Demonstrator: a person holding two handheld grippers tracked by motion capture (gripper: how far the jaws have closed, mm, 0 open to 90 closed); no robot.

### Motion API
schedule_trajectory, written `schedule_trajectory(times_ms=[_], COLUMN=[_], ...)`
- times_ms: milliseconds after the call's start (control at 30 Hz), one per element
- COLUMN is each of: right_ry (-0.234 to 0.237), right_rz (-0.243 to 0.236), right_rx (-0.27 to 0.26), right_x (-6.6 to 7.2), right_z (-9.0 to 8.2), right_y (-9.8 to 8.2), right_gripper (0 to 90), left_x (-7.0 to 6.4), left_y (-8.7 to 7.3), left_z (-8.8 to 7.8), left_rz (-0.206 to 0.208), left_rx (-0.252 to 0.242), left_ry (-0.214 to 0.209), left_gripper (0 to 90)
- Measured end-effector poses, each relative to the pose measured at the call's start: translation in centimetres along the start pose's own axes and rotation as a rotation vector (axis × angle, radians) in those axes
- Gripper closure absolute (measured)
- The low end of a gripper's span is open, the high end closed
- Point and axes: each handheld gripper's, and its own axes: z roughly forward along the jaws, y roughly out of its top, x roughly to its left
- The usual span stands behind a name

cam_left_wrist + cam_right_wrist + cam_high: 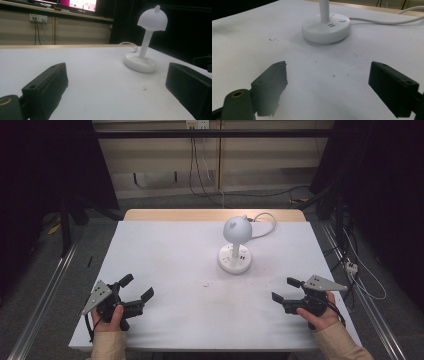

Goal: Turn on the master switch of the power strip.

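Resting near the front edge of a white table, two hand-held grippers face a small white lamp that stands a little right of centre, toward the far side. The lamp has a domed shade on a slim stem, rising from a round base with sockets and a button on top; its white cable loops off behind it toward the back edge.

The left gripper sits at the front left corner, held by a hand in a beige sleeve. Its jaws are spread wide with nothing between them, as the left gripper view confirms. The right gripper sits at the front right, jaws also spread wide and empty, and the right gripper view looks straight at the lamp's base with bare tabletop between.

The work appears to be at its opening step, an approach to the lamp, with neither gripper touching it. The next move likely calls for the right gripper to travel forward and inward to the base or stem, coming in low enough to meet the base, or higher for the thin stem, without knocking the top-heavy shade.

Room is generous: the tabletop between grippers and lamp is bare apart from a few small specks. The lamp stands well in from the right edge, and the cable behind it is the one thing that could snag.
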Motion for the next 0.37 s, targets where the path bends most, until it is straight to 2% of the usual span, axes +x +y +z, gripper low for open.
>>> schedule_trajectory(times_ms=[367], right_ry=[-0.019], right_rz=[0.015], right_rx=[-0.012], right_x=[-0.4], right_z=[-1.5], right_y=[-0.8], right_gripper=[13.7], left_x=[0.0], left_y=[0.0], left_z=[0.2], left_rz=[-0.001], left_rx=[0.003], left_ry=[-0.001], left_gripper=[3.8])
